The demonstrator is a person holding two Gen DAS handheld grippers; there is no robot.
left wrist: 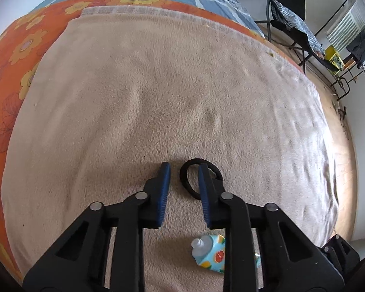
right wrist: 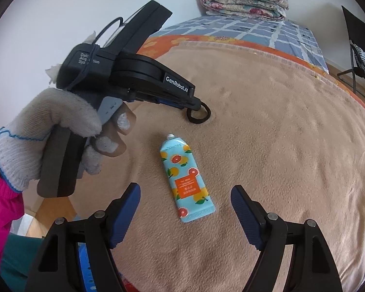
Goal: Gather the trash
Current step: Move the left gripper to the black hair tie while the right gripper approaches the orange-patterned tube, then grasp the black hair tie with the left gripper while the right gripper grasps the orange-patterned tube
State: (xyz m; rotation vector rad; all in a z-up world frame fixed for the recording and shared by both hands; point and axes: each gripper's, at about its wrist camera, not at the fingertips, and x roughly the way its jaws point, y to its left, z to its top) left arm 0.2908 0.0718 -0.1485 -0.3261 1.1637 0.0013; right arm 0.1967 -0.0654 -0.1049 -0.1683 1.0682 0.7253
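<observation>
Lying on a beige fleece blanket (right wrist: 279,133) are two small items: a black hair tie (left wrist: 194,182) and, nearer to the person, a light-blue tube (right wrist: 186,177) printed with oranges and grapefruit slices, its cap missing and its bare neck pointing toward the far end of the bed.

The left gripper (left wrist: 183,168) points steeply down at the hair tie. Its blue-padded fingers are drawn in but a gap shows between them; the left arc of the ring lies in that gap and the right finger crosses over the ring, with the rest of the loop showing on its right. The pads are not pinching it, and no part of it is lifted from the blanket. In the right wrist view the same gripper's tip sits right at the ring, held by a gloved hand (right wrist: 53,131) in grey knit with a pink sleeve (right wrist: 0,199) behind it.

The right gripper (right wrist: 185,189) hangs over the near part of the blanket with its fingers spread wide. The tube's crimped end lies between them, touching neither pad.

Beyond the blanket, an orange flowered sheet (left wrist: 24,43) and a blue checked cover (right wrist: 267,31) run to the far end, where a folded quilt (right wrist: 243,1) rests. A black folding chair (left wrist: 287,12) stands on the wooden floor to the right.
</observation>
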